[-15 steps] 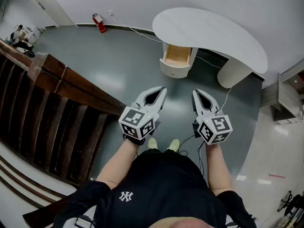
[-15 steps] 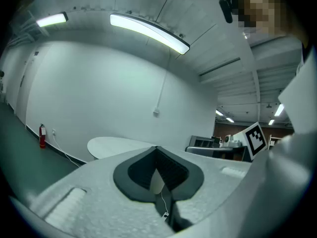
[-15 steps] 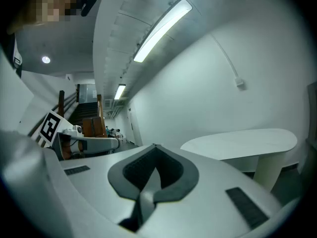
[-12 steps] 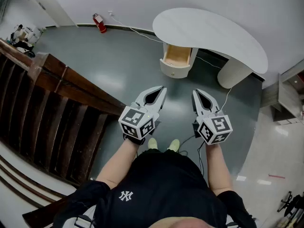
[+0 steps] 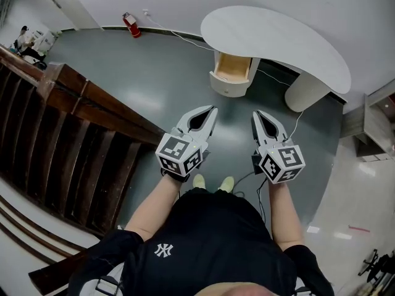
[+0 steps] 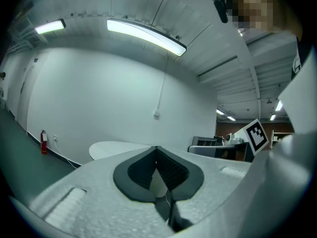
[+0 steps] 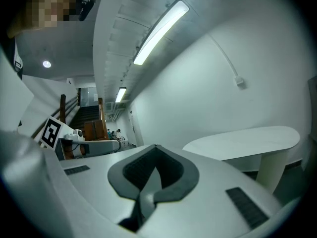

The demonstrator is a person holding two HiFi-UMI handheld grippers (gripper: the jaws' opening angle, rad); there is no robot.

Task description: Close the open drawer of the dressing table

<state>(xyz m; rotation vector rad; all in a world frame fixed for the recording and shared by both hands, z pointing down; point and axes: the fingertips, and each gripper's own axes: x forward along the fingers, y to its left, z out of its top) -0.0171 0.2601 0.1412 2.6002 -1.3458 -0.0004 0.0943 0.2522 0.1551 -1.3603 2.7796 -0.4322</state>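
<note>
**Q:** So, task status?

**A:** Not started, as far as contact goes. The drawer (image 5: 233, 68) stands pulled out from under the dressing table (image 5: 281, 39). Its pale wood inside is showing and its white front faces the person. It sits ahead of the grippers, roughly on the line between the two tips and well apart from both. The whole closing push is left to do.

**Q:** Gripper state?

**A:** The left gripper (image 5: 213, 108) has its jaws together at the tips. Only the dark teardrop hollow behind the tips stays open, and nothing is caught in it. The right gripper (image 5: 255, 112) reads the same: tips meeting, no load. Both are held level in front of the person, side by side, pointing toward the table.

**Q:** Anything in the way?

**A:** My judgement is that the path is clear, with bare grey floor (image 5: 154, 79) between the tips and the drawer front. A thin white cable (image 5: 271, 79) trails on the floor ahead of the right gripper, near the drawer's right side, and could be a foot hazard on approach. The table's round pedestal (image 5: 303, 92) stands ahead and to the right of the right gripper. A dark wooden banister (image 5: 80, 100) runs to the left of the left gripper. A red fire extinguisher (image 5: 130, 26) sits far ahead and to the left, against the wall, off the route.
</note>
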